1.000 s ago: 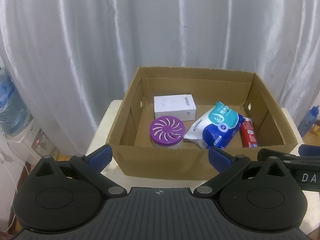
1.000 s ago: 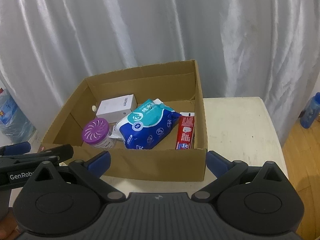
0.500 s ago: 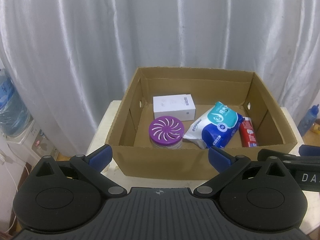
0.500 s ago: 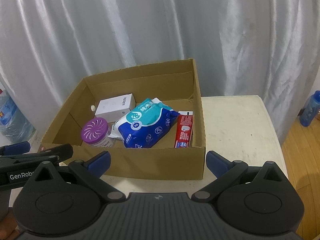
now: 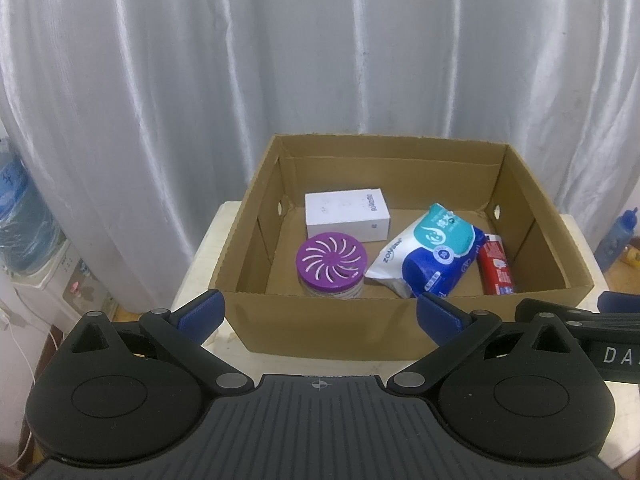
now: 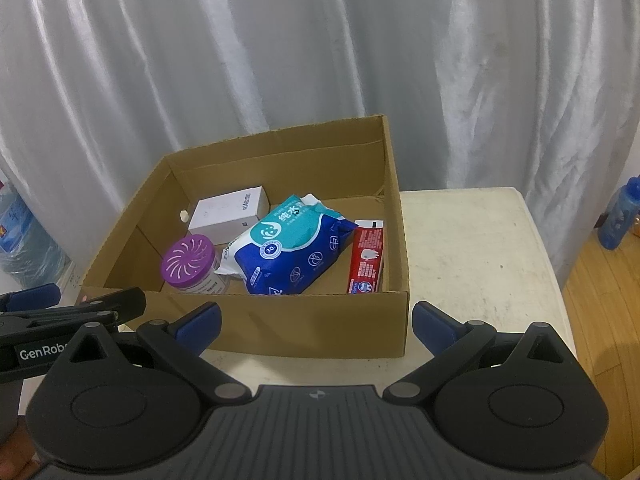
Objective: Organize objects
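An open cardboard box sits on a white table. Inside it lie a white carton, a purple-lidded air freshener jar, a blue and teal wipes pack and a red toothpaste box. My left gripper hovers open before the box's near wall, holding nothing. My right gripper is open and empty too, near the box's front right corner.
White curtains hang behind the table. A large water bottle stands at the left, a small blue bottle on the wooden floor at the right. Bare tabletop lies right of the box.
Both grippers have drifted only slightly; the box and its contents stay where they were. Jaws remain open.
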### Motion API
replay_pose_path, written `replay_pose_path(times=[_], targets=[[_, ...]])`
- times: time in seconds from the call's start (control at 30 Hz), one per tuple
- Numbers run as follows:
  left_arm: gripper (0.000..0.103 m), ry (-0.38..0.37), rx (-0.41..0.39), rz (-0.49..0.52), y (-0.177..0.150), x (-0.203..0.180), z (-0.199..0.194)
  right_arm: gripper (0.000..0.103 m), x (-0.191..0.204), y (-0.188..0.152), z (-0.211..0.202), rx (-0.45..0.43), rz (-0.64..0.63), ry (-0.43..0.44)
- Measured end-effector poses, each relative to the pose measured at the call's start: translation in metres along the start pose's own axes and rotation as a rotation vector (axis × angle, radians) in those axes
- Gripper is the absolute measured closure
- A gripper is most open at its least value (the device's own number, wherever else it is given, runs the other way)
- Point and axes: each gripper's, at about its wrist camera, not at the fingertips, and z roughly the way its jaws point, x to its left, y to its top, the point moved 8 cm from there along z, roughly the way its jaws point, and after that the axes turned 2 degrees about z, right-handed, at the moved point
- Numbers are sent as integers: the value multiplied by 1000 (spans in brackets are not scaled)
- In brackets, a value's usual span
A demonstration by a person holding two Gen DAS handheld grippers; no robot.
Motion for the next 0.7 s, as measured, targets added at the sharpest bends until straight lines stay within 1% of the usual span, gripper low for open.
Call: replay_pose_path(times=[0.7], targets=[[1,-1,-3,1,1,2,-2,0,1,0,-1,-3,-1,0]])
